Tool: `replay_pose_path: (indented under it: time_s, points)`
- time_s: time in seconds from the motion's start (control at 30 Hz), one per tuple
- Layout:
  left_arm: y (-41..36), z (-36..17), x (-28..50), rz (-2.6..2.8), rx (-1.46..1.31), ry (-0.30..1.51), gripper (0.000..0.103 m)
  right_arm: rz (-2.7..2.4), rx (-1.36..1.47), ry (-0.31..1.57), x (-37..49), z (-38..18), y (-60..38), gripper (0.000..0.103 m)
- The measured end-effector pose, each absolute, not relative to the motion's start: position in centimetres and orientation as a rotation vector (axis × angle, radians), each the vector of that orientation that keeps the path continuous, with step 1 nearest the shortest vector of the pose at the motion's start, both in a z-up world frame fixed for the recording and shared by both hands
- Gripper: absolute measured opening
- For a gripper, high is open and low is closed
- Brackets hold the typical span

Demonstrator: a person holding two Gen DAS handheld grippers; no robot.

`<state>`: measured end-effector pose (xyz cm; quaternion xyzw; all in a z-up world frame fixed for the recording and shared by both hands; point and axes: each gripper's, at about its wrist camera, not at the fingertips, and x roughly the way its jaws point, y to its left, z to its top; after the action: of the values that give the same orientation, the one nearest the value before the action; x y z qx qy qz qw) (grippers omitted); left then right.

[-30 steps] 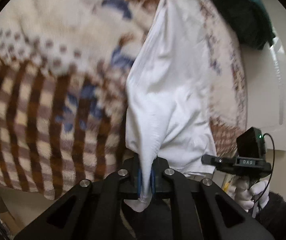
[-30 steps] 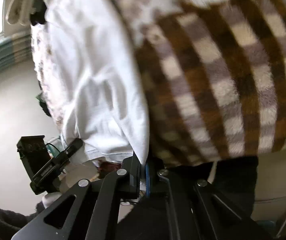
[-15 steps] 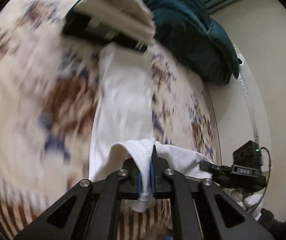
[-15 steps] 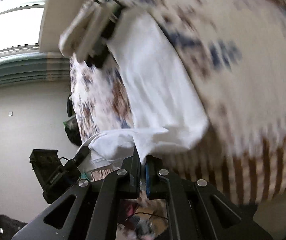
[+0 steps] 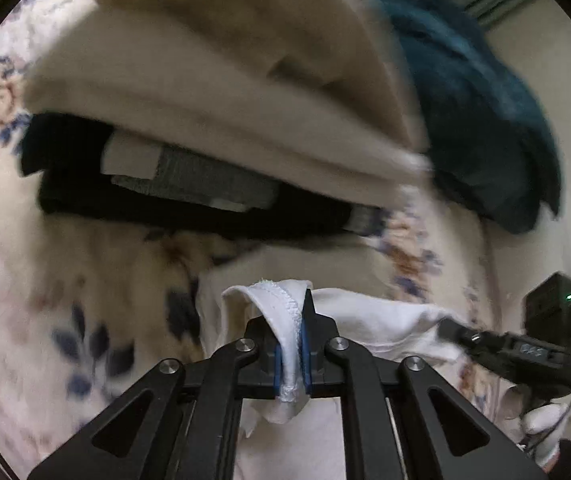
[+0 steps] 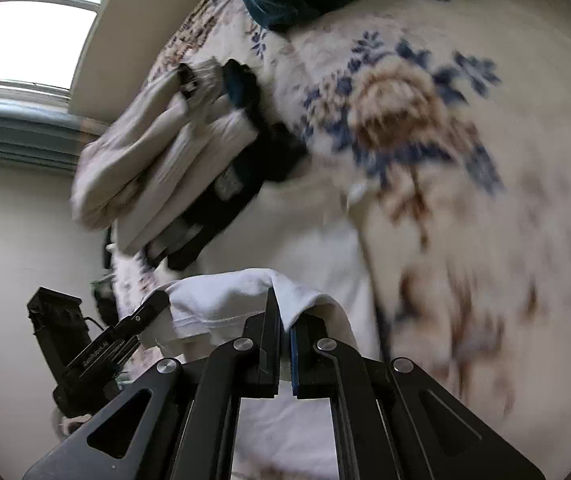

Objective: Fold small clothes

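Observation:
A white garment (image 5: 369, 320) lies on the floral blanket (image 5: 45, 300), its near edge lifted and doubled forward over the rest. My left gripper (image 5: 290, 344) pinches the stitched hem; its jaws are opening slightly, with the cloth still pressed between the blue pads. My right gripper (image 6: 283, 320) is shut on another corner of the same white garment (image 6: 225, 296). Each gripper shows in the other's view: the right one (image 5: 457, 330) at the cloth's right end, the left one (image 6: 153, 304) at its left end.
A stack of folded clothes (image 5: 205, 120), cream on top and black beneath, sits just beyond the garment, also seen as the stack (image 6: 165, 152). A teal plush blanket (image 5: 477, 112) lies behind. A white-gloved hand (image 5: 545, 420) holds the right gripper. A window (image 6: 37, 28) is at upper left.
Both grippers swept forward across the bed, from the brown checked edge to the floral part, pulling the white garment's edge over itself. The folded stack is now close ahead.

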<state>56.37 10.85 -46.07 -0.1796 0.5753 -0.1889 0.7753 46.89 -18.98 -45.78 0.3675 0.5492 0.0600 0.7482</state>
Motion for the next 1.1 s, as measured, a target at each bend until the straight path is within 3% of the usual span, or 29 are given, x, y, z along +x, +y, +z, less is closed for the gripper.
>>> replay_pose_path:
  time_s: [0.13,0.17,0.23,0.27,0.3,0.47,0.7,0.83,1.03,1.07,1.1]
  points:
    - [11.9,-49.0,58.2,-0.336,-0.451,1.337,0.013,0.132,0.811,1.28,51.6,-48.6,-19.0,0.006]
    - [12.3,-48.7,57.7,-0.339,-0.458,1.331,0.024,0.149,0.819,1.302,52.0,-49.0,-18.9,0.013]
    - [13.3,-47.5,55.6,-0.343,-0.476,1.308,0.056,0.169,0.827,1.277,51.4,-48.5,-18.9,0.047]
    - [13.9,-47.0,54.5,-0.341,-0.49,1.297,0.084,0.183,0.83,1.261,50.4,-47.9,-18.9,0.07]
    - [14.4,-46.4,53.3,-0.341,-0.507,1.289,0.09,0.195,0.839,1.247,49.5,-47.4,-19.0,0.077]
    - [17.6,-45.4,44.6,-0.22,-0.567,1.302,0.09,0.195,0.815,1.29,43.6,-47.3,-19.2,0.077]
    - [18.7,-50.6,32.2,-0.073,-1.095,1.378,0.09,0.121,0.852,1.398,38.0,-51.1,-19.8,0.077]
    - [15.5,-53.5,31.0,-0.101,-1.273,1.342,0.09,0.072,0.898,1.388,35.8,-51.1,-21.7,0.077]
    - [12.7,-53.9,33.2,-0.024,-1.189,1.218,0.088,0.0,0.882,1.397,34.1,-51.0,-24.1,0.077]
    - [12.7,-53.7,33.1,-0.011,-1.185,1.179,0.074,-0.005,0.873,1.401,34.0,-50.9,-24.4,0.077]
    - [12.7,-53.3,33.2,0.001,-1.159,1.157,0.04,-0.005,0.868,1.405,34.0,-51.0,-24.5,0.077]
